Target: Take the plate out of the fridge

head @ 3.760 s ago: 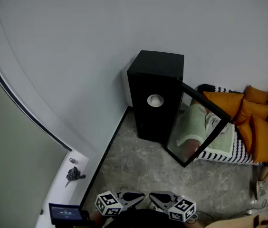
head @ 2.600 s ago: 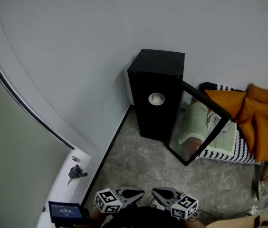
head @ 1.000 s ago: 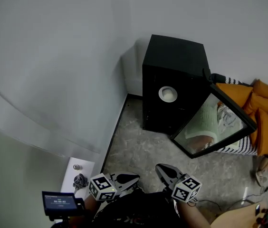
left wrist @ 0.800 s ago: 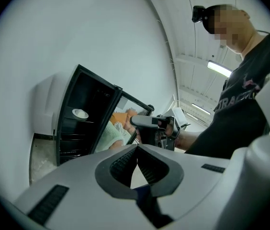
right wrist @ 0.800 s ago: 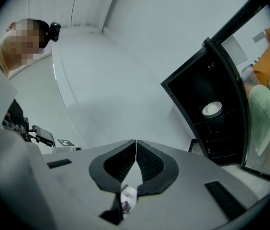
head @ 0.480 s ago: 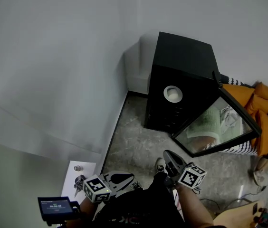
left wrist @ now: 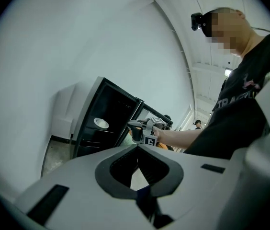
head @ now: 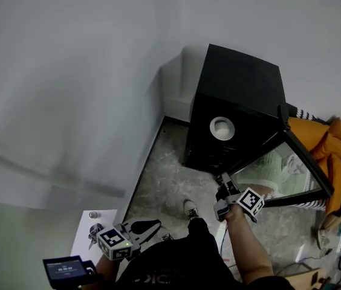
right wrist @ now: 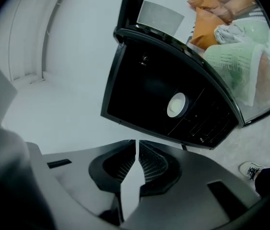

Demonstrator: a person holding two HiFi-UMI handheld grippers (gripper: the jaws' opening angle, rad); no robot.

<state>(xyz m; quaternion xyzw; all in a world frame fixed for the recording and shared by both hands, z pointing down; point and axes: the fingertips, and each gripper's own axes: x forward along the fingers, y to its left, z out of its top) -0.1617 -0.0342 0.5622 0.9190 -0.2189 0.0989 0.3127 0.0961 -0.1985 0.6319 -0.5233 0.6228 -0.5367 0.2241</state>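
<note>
1. A small black box-shaped fridge [head: 237,83] stands on the grey speckled stone floor [head: 164,174], in the corner against the pale wall [head: 68,71].
2. Its glass-paned door [head: 285,174] hangs wide open, swung out to the fridge's right side in the head view.
3. The round white plate [head: 222,127] lies on a shelf in the upper part of the fridge's dark open compartment, with thin wire shelves below it. Neither gripper touches it.
4. The right gripper [head: 222,178] is held out on an outstretched arm in front of the fridge's open front, near the door's lower edge and short of the shelves. In the right gripper view its fingers are pressed together with only a hairline slit between them and nothing held. The plate shows beyond and above their tips.
5. The left gripper [head: 155,223] is low, well apart from the fridge and close to the person's dark-clothed body. It points toward the fridge. In the left gripper view its fingers meet at the tip, with nothing between them.
6. A white shoe [head: 190,209] is on the floor in front of the fridge.
7. Orange cushions [head: 324,144] lie beyond the open door, on the far side from the fridge's compartment.
8. A small dark device with a lit screen [head: 64,269] sits beside the left gripper, farthest from the fridge.
</note>
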